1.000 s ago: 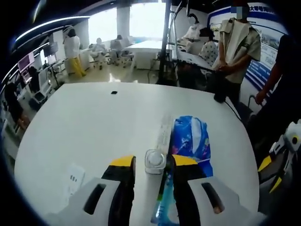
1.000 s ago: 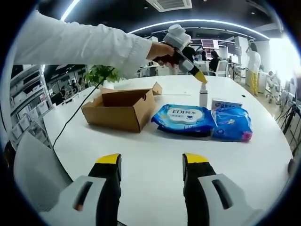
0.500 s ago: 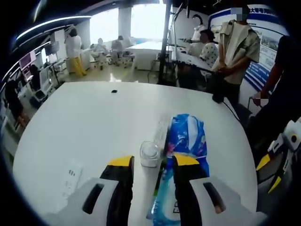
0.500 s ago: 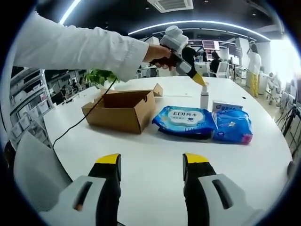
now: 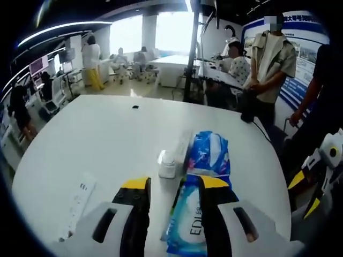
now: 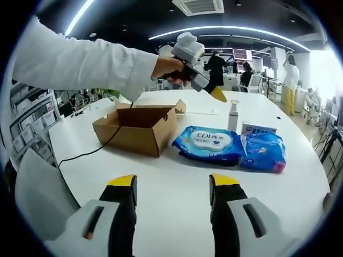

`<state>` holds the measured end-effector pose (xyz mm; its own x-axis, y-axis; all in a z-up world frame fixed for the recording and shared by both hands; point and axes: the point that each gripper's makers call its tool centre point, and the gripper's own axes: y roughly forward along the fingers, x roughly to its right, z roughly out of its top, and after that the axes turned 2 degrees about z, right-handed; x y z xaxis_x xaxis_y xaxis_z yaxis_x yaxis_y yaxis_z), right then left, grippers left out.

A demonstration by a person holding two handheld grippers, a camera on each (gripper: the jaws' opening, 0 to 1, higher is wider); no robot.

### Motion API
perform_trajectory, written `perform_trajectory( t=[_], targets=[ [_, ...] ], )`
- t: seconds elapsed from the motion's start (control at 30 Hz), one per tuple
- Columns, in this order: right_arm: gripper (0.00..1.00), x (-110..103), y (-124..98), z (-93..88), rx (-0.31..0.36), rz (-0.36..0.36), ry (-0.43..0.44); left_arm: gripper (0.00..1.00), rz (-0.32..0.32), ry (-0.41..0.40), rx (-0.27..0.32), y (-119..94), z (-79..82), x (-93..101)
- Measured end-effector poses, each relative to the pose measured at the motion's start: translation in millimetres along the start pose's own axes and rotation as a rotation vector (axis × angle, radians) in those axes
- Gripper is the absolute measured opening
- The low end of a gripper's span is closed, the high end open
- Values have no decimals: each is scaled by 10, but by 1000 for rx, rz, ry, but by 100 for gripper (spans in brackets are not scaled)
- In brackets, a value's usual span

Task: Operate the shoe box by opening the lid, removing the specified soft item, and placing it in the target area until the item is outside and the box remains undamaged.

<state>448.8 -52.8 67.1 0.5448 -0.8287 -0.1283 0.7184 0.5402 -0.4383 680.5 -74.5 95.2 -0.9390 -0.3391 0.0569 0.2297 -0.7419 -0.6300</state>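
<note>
1. Left gripper (image 6: 217, 95) hung empty, jaws narrowly parted, above the bottle (image 6: 232, 115), nearer the open shoe box (image 6: 136, 126).
2. Right gripper (image 6: 172, 184) was wide, empty, farther back.
3. Wipes pack (image 6: 209, 143) lay on the bench (image 6: 177, 176) beside the box.

"EDI" can be read on the blue wipes pack (image 6: 210, 143), beside Chinese characters too small to read.

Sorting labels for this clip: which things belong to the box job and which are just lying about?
Job: cardboard shoe box, lid open; EDI wipes pack; blue soft pack; left gripper; right gripper.
Lying about: pump bottle; white remote; small white box.
</note>
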Motion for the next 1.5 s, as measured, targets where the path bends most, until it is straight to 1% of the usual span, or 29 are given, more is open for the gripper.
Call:
perform_trajectory(
  t=[0.13, 0.27, 0.4, 0.63, 0.67, 0.7, 0.83, 0.9, 0.97, 1.03, 1.17, 1.4, 1.5],
  targets=[
    [52, 10, -6, 23, 0, -2, -7, 36, 4, -2, 32, -107, -13, 91],
    [52, 11, -21, 43, -1, -2, -17, 38, 3, -3, 59, -217, -28, 220],
    [53, 24, -35, 58, 0, -4, -20, 41, -1, -7, 60, -315, -95, 340],
    [54, 29, -41, 107, 2, -3, -34, 44, 20, -19, 97, -572, -179, 489],
    [55, 27, -41, 118, 3, -3, -35, 45, 24, -22, 102, -546, -170, 375],
    [55, 24, -41, 126, 4, -2, -35, 46, 31, -25, 111, -589, -182, 368],
    [56, 0, -42, 169, 12, 2, -42, 47, 58, -39, 155, -804, -234, 459],
    [57, -7, -46, 195, 19, 2, -46, 47, 70, -51, 172, -886, -235, 310],
    [58, -19, -49, 212, 22, 5, -50, 47, 97, -57, 198, -1031, -262, 337],
    [59, -24, -56, 226, 25, 5, -51, 47, 101, -83, 216, -1153, -293, 387],
    [61, -47, -60, 256, 30, 11, -61, 47, 131, -82, 230, -1385, -387, 448],
    [62, -125, -47, 308, 35, 29, -80, 48, 181, -107, 263, -1691, -514, 459],
    [62, -146, -42, 325, 36, 37, -86, 49, 185, -135, 278, -1788, -541, 462]
  ],
)
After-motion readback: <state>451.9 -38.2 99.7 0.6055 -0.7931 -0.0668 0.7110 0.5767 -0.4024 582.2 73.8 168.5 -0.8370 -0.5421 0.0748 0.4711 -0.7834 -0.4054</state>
